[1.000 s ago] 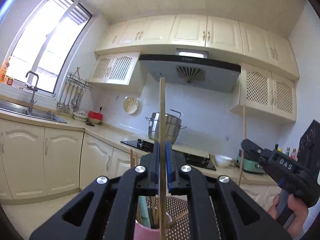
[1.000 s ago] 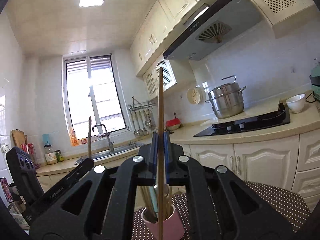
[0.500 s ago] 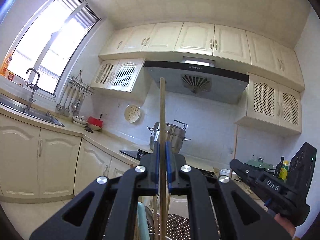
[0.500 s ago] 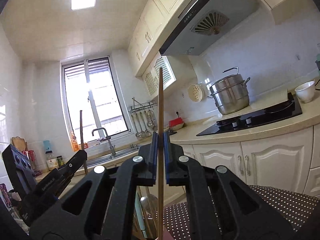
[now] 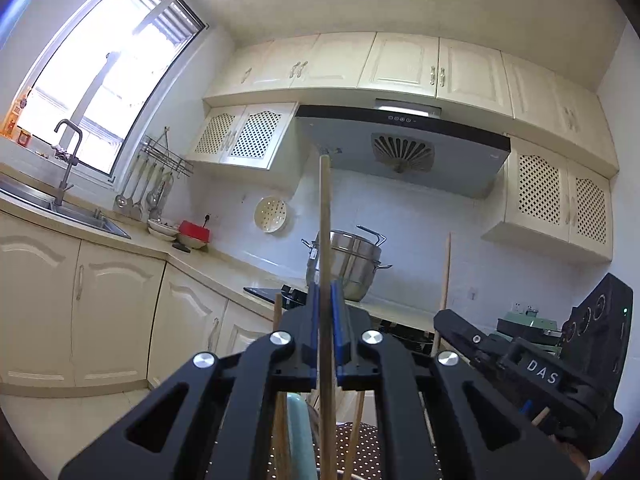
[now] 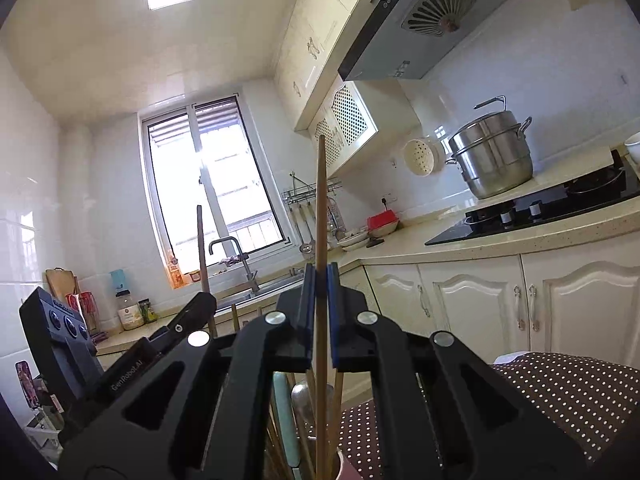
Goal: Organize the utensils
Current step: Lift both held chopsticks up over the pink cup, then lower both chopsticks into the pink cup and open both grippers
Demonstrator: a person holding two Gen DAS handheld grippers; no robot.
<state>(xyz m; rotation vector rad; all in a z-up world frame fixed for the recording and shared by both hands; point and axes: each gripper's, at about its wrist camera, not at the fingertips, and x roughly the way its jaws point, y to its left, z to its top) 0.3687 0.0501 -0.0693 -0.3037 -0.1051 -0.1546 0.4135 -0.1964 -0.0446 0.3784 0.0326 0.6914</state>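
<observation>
My left gripper (image 5: 325, 300) is shut on a wooden chopstick (image 5: 325, 220) that stands upright between its blue pads. My right gripper (image 6: 320, 284) is shut on a second upright wooden chopstick (image 6: 320, 200). Each gripper shows in the other's view: the right one (image 5: 452, 322) at the lower right, the left one (image 6: 206, 300) at the lower left, each with its stick rising above it. Below both grippers, more chopsticks, a teal handle (image 6: 286, 412) and a metal spoon (image 6: 304, 394) stand in a pink cup (image 6: 348, 470), mostly hidden by the gripper bodies.
A brown cloth with white dots (image 6: 560, 392) lies under the cup. Behind are the counter, a black hob (image 6: 540, 212) with a steel pot (image 6: 492, 160), the range hood (image 5: 400, 148), a sink with tap (image 5: 66, 168), hanging ladles and cream cabinets.
Both grippers have sunk lower and tilted upward with their chopsticks still clamped. The pink cup has dropped nearly out of sight; the utensil tops now rise close under the fingers.
</observation>
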